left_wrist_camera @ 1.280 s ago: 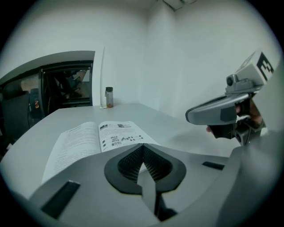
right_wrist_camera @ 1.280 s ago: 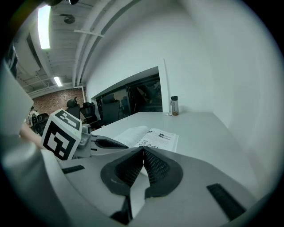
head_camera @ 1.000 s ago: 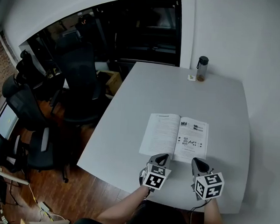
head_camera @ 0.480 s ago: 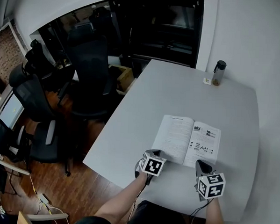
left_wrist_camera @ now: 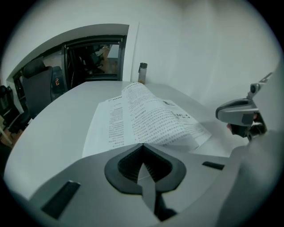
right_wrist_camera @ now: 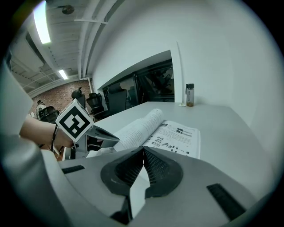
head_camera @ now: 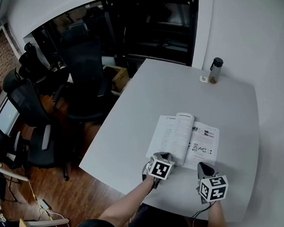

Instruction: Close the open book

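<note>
Book [head_camera: 201,141] open on table [head_camera: 157,92], left pages arched up. Left gripper [head_camera: 162,156] jaws together, tips at those pages' near edge. Right gripper [head_camera: 204,166] jaws together, empty, by the near right corner.

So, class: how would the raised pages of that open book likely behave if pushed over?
The raised pages bow in a curve, so probably floppy and light. The book looks thin and lies flat on the table, so it might slide when pushed.
</note>
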### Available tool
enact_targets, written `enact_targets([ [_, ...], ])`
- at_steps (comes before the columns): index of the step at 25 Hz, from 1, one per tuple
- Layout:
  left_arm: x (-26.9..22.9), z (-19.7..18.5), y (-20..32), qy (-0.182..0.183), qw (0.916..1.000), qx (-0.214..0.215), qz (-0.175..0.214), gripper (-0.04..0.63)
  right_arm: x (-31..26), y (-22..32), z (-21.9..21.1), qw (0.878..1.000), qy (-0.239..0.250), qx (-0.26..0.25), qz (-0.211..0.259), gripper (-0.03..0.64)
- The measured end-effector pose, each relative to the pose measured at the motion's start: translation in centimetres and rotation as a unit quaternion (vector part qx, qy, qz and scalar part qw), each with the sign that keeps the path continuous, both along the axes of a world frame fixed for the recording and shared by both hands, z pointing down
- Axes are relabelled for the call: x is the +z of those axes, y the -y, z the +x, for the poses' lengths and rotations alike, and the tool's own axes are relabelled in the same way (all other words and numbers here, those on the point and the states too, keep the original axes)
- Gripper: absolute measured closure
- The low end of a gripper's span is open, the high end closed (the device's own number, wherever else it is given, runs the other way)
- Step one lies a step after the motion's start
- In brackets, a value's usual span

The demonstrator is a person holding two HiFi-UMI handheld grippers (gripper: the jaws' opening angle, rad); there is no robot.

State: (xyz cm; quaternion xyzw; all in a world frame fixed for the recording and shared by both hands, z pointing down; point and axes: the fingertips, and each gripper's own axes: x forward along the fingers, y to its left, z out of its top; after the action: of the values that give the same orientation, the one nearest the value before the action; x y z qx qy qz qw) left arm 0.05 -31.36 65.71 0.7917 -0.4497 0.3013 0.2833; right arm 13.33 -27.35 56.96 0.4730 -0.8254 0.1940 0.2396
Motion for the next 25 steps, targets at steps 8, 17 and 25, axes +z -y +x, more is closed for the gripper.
enact_targets([
  [8,-3.7,7.6,-0.1,-0.058,0.9948,0.074,0.041,0.591,-0.1,-0.8,2.1,1.0,0.0,0.021,0.001,0.612],
  [17,-10.9,8.9,-1.1,-0.091,0.9804,0.104,0.141,0.591,-2.1,-0.5,2.4,0.999,0.012,0.029,0.025,0.612],
  [25,-4.3,-3.0,-0.4,-0.002,0.9972,-0.022,0.071,0.591,-1.5,1.0,0.3,1.0,0.004,0.006,0.023,0.612],
])
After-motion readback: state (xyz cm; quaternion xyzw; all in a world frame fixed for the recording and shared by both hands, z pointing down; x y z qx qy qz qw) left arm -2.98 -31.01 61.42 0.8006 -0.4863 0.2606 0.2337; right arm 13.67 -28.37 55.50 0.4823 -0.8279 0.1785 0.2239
